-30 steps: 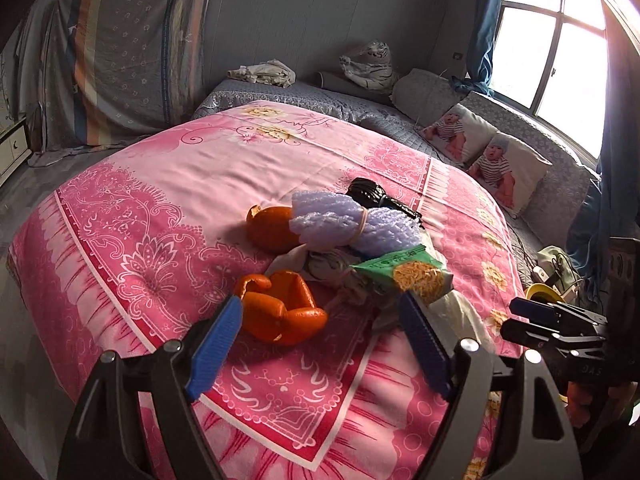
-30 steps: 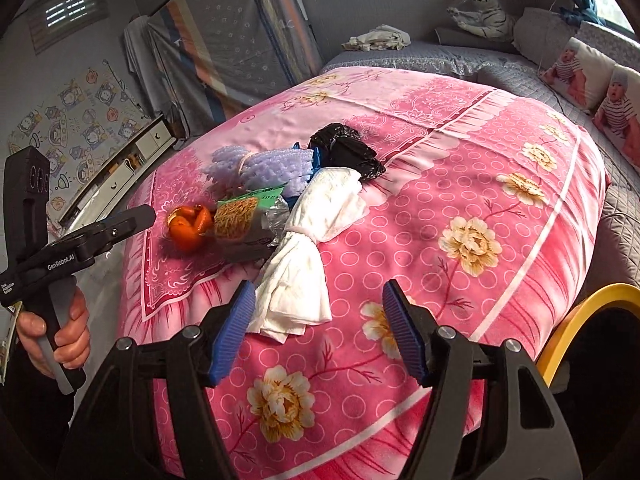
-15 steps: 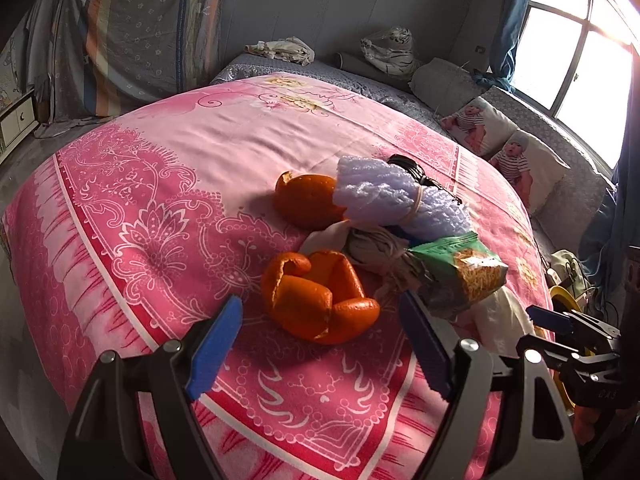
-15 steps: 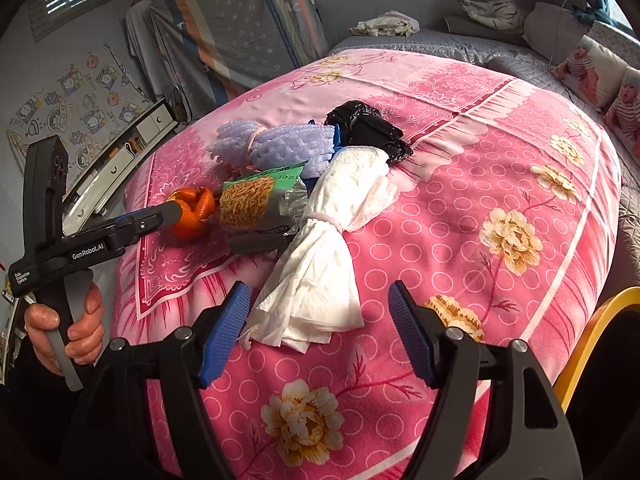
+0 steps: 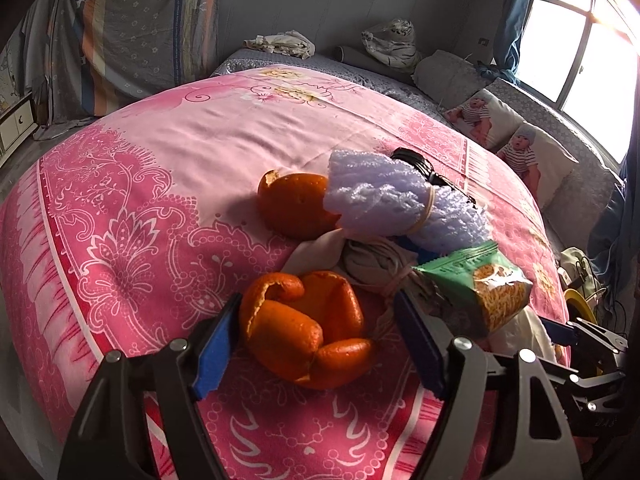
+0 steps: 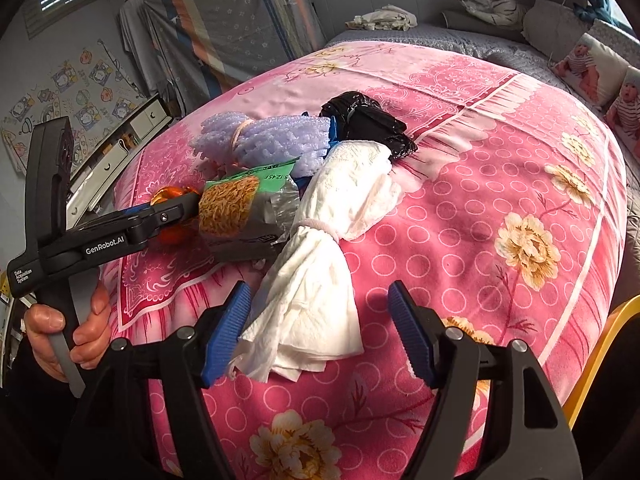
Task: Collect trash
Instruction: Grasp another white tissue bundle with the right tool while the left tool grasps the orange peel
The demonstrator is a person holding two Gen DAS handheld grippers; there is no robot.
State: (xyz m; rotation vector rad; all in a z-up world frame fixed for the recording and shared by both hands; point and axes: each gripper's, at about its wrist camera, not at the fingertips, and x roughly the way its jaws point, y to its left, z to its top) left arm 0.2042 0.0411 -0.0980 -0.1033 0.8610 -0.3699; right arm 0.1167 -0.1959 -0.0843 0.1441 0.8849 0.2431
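A heap of trash lies on the pink bedspread [image 5: 152, 184]. My left gripper [image 5: 316, 344] is open with the near orange peel [image 5: 304, 332] between its fingers. Behind it lie a second orange peel [image 5: 292, 208], a purple foam bundle [image 5: 400, 208], a grey cloth wad [image 5: 376, 264] and a green snack packet [image 5: 480, 284]. My right gripper [image 6: 320, 332] is open around the lower end of a white tissue bundle [image 6: 328, 248] tied with a band. A black bag [image 6: 368, 124] lies beyond it. The left gripper shows at the left of the right wrist view [image 6: 176, 212], beside the snack packet [image 6: 240, 208].
Grey bedding with baby-print pillows [image 5: 516, 140] and a tiger toy [image 5: 392, 40] lies at the back. A yellow rim [image 6: 600, 344] stands at the bed's right edge. A cabinet [image 6: 120, 148] stands left of the bed.
Both grippers have moved forward toward the heap. The near orange peel now sits between the left fingers, and the tissue bundle's end between the right fingers.
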